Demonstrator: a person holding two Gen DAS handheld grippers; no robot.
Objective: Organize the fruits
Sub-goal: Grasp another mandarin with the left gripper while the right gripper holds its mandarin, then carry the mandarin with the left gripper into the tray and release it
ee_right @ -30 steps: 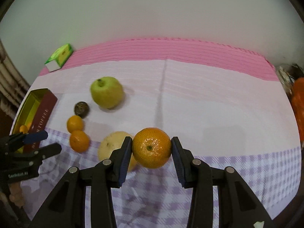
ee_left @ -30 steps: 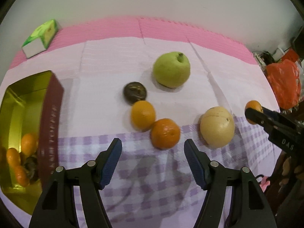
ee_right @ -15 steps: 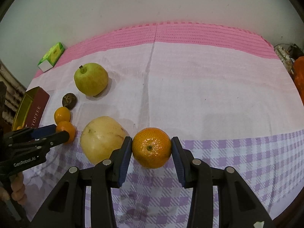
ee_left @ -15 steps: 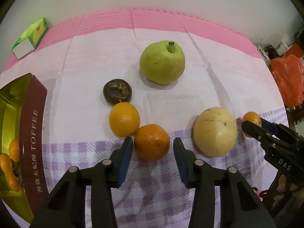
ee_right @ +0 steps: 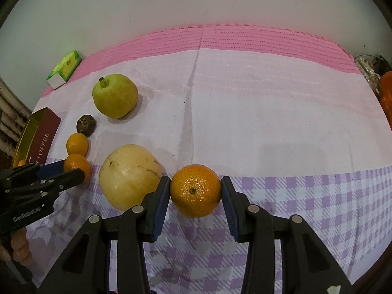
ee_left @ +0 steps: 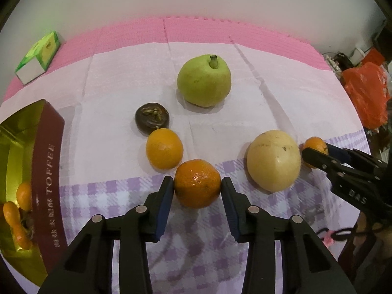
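Your left claw [ee_left: 197, 188] has just closed on a mandarin [ee_left: 197, 186] resting on the near checked cloth; your right claw [ee_right: 195, 190] holds another mandarin [ee_right: 195, 190]. The smaller orange [ee_left: 164, 148] touches the left mandarin, so lifting may roll it away. Both grips sit on round skin, so a sideways jerk toward the toffee tin [ee_left: 46, 161] at left could let a fruit slip.

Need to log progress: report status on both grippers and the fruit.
Left gripper just closed on a tangerine. Right gripper shut on another tangerine. Toffee tin beside left, nothing blocking.
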